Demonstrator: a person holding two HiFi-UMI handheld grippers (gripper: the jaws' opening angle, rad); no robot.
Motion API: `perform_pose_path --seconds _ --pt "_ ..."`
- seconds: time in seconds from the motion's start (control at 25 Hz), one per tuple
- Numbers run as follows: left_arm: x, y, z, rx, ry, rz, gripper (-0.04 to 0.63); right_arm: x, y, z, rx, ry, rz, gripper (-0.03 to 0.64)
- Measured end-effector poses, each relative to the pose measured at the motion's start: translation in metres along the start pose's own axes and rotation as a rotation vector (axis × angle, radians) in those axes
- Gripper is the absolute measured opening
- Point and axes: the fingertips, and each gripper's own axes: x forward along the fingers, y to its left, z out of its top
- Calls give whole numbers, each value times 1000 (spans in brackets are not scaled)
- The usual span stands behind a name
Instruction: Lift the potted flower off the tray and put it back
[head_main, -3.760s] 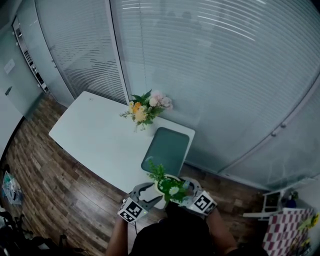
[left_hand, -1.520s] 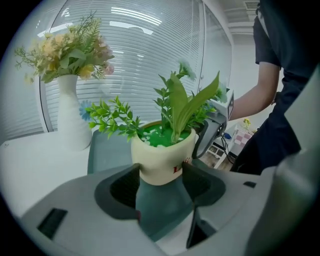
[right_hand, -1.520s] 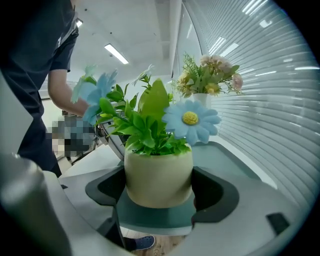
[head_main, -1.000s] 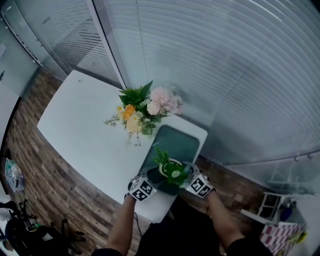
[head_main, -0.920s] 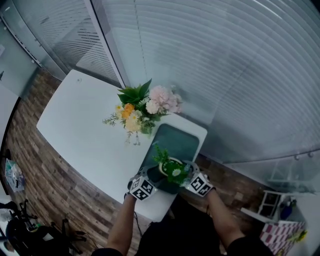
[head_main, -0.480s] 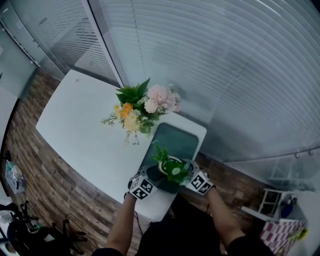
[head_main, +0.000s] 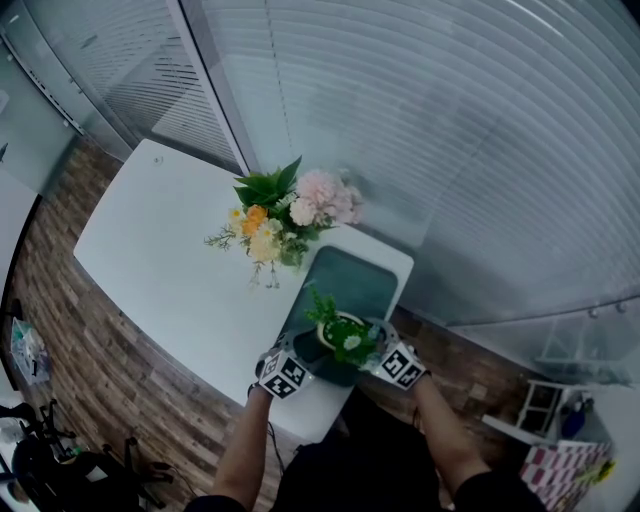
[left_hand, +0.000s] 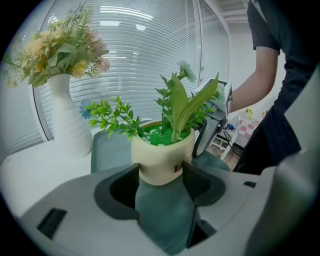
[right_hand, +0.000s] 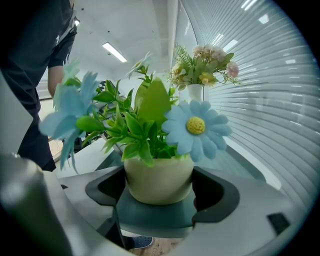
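The potted flower (head_main: 343, 338), a cream pot with green leaves and a pale blue daisy, stands on the near end of the dark green tray (head_main: 350, 285). My left gripper (head_main: 310, 352) comes at it from the left and my right gripper (head_main: 372, 345) from the right. In the left gripper view both jaws press the sides of the pot (left_hand: 162, 160), which sits on the tray (left_hand: 165, 215). In the right gripper view the pot (right_hand: 159, 180) is likewise held between the jaws, its base on the tray (right_hand: 155, 217).
A white vase of pink, yellow and orange flowers (head_main: 285, 215) stands just beyond the tray's far left corner, on the white table (head_main: 170, 240). A glass wall with blinds lies behind. The tray's near end is at the table edge, over wood floor.
3.8 s ago both grippers held the pot over the table's near edge; it now stands on the tray. Over the last second hardly anything has moved.
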Motion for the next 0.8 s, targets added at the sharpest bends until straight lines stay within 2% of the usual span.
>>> perform_pose_path --seconds 0.2,0.36,0.48,0.56,0.72,0.8 --pt "-4 2 0 -14 -28 -3 268 0 0 2 -10 -17 -15 387" --pt "-14 5 -1 -27 -47 20 268 -5 -4 4 -9 -55 -25 387" --pt "-25 4 -2 -55 -73 45 268 -13 -7 4 -8 -45 -50 387" --pt "-31 5 -3 -88 -104 69 268 -19 -9 5 26 -68 -69 387" --pt "-49 12 -10 -210 -161 129 268 -32 -11 9 61 -129 -135 387" --pt "-60 12 -11 -229 -180 160 268 -41 -9 6 70 -133 -160 387"
